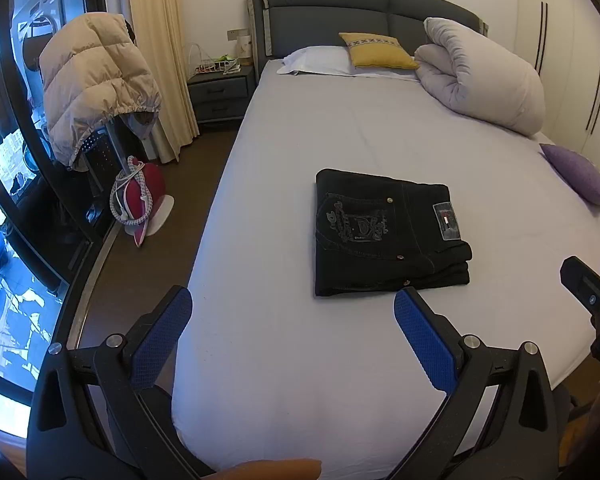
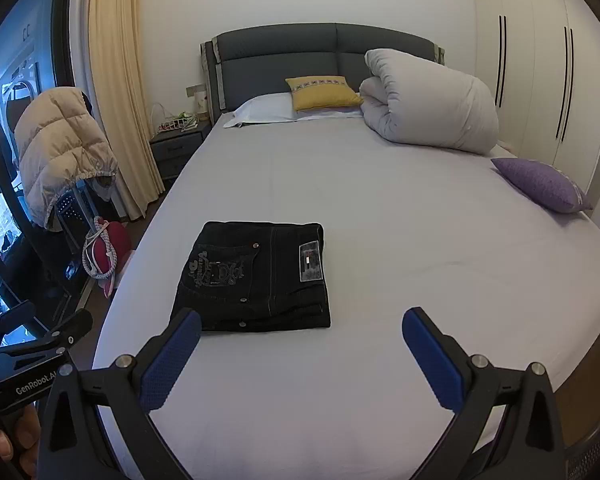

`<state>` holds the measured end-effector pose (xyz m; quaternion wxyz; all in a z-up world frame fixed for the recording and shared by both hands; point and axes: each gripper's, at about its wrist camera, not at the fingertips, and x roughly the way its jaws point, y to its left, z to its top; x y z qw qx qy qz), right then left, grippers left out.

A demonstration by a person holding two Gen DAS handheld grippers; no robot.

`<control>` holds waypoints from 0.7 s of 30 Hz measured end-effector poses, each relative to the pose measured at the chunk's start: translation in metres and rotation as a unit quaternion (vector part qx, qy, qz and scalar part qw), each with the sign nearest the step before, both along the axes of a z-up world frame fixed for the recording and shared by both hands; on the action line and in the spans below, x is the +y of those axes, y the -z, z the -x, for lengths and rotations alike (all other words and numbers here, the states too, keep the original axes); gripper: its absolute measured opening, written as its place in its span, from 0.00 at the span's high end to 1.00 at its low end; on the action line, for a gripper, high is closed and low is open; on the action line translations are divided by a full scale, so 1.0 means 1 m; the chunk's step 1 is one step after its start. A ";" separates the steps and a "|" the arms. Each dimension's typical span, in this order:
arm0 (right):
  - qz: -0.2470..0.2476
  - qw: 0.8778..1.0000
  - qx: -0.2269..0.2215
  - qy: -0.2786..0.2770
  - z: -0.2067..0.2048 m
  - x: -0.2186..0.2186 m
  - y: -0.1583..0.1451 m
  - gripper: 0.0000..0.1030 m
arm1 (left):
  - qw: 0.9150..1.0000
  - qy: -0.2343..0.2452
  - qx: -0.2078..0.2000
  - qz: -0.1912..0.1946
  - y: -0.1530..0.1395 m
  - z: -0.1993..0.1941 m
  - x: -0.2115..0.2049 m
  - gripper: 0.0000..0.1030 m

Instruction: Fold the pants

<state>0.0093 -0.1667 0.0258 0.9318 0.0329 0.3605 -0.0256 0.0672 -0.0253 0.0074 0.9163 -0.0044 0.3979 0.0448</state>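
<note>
A: While the black pants (image 1: 388, 232) lie folded into a flat square on the bed sheet (image 1: 380, 140), both tools sit off them. The left gripper (image 1: 292, 332) has its blue pads spread wide with nothing between them, on the near side of the pants.

B: Same for the right gripper (image 2: 300, 344): wide apart, empty, and near the pants, with its left pad (image 2: 172, 356) overlapping the near edge of the pants (image 2: 256, 276) in the picture; I cannot tell if it touches.

A: My view catches the tip of the right gripper beyond the pants' right edge, but not how far it is open.

B: Mine shows the left one's body left of the pants, with "GenRobot.AI" on it and a hand (image 2: 8, 440) around it. The wardrobe doors (image 2: 540, 80) show far better here, well right of the pants.

A: Left of the pants, off the bed, I see the red iron (image 1: 140, 200) with its cord more plainly. Beyond the pants lie the yellow cushion (image 1: 376, 50) and rolled duvet (image 1: 480, 76); the purple cushion (image 1: 580, 176) is to their right.
</note>
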 end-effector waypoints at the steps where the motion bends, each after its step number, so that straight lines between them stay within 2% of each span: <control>1: 0.000 1.000 0.000 0.000 0.000 0.000 0.000 0.00 | 1.000 0.000 0.000 0.000 0.001 -0.001 0.000 0.00; 21: 0.003 1.000 0.022 0.001 -0.002 0.003 0.007 0.00 | 1.000 0.002 0.006 0.003 0.008 -0.003 -0.001 0.00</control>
